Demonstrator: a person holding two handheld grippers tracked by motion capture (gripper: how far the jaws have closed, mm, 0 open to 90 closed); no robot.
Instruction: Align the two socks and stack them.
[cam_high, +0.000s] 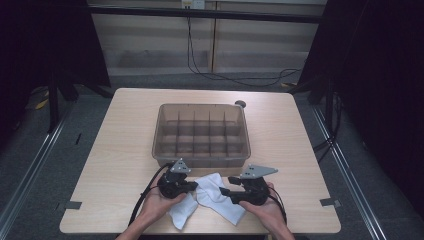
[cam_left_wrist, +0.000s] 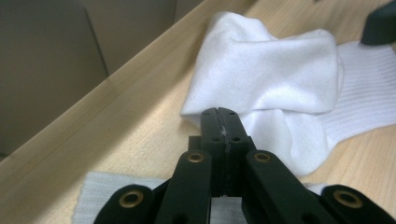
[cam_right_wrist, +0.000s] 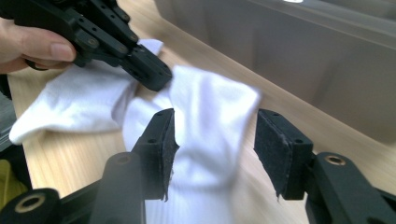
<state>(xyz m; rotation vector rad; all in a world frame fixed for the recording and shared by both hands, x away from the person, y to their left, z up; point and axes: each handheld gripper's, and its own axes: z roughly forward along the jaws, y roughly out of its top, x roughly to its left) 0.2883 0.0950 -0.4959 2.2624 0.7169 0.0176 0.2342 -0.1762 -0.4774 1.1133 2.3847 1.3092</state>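
— What's the setting?

— A pale wooden table (cam_high: 125, 150) on a grey floor, dark curtains at both sides, a cable trailing along the far wall. The white sock (cam_high: 212, 192) lies rumpled at the near edge, between the two hands.

— How do the fingers of the left gripper (cam_left_wrist: 223, 114) stand?

— Pressed together, with a thin fold of the sock caught at their tips. In the left gripper view the cloth rises in a hump just beyond the tips.

— And the right gripper (cam_right_wrist: 215, 149)?

— Spread wide. The sock's raised fold stands in the gap between the pads (cam_right_wrist: 280, 149); it lies close to the inner one, but I cannot tell whether it touches. The left gripper's tips bite the cloth just beyond.

— What lies behind?

— A translucent grey bin (cam_high: 202, 135) divided into small compartments, just behind the grippers, its near wall close to the sock. A small dark round object (cam_high: 240, 104) sits at its far right corner.

— Room to move?

— Bare tabletop to either side of the bin and hands; the near edge is right beside the sock.
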